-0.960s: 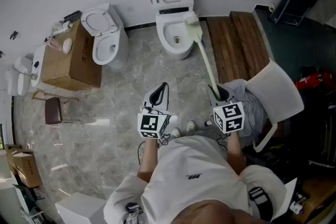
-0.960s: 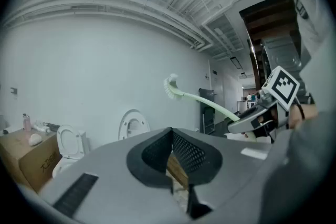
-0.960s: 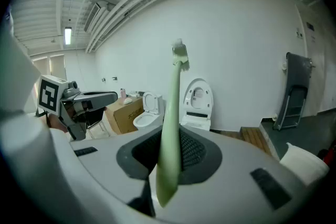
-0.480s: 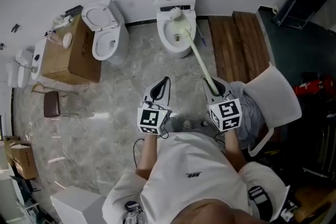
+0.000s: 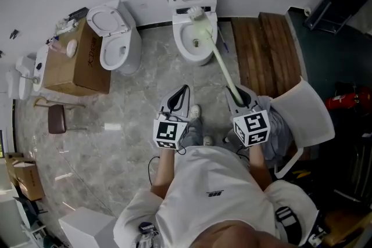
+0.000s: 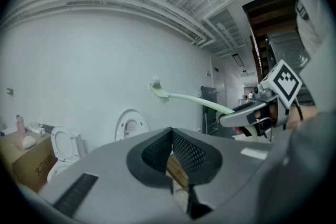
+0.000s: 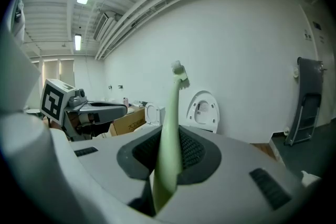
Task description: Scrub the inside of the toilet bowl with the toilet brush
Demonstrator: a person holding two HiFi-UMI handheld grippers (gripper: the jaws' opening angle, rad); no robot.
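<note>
Toilet brush (image 5: pixel 220 61): pale green, with its long handle pinched at the near end by the right gripper (image 5: pixel 237 103), whose jaws are clamped on it.
Long axis: runs from that gripper forward and slightly left, with the bristle head over the rear rim of the toilet bowl (image 5: pixel 195 60).
Height: in the right gripper view the head stands higher than the upright lid (image 7: pixel 203 108), so it is likely not yet in the bowl.
Left gripper (image 5: pixel 177 103): jaws pressed together on nothing; beside the right gripper, clear of the brush.
Next move: the right gripper is the one placed to tip the head down into the bowl.
</note>
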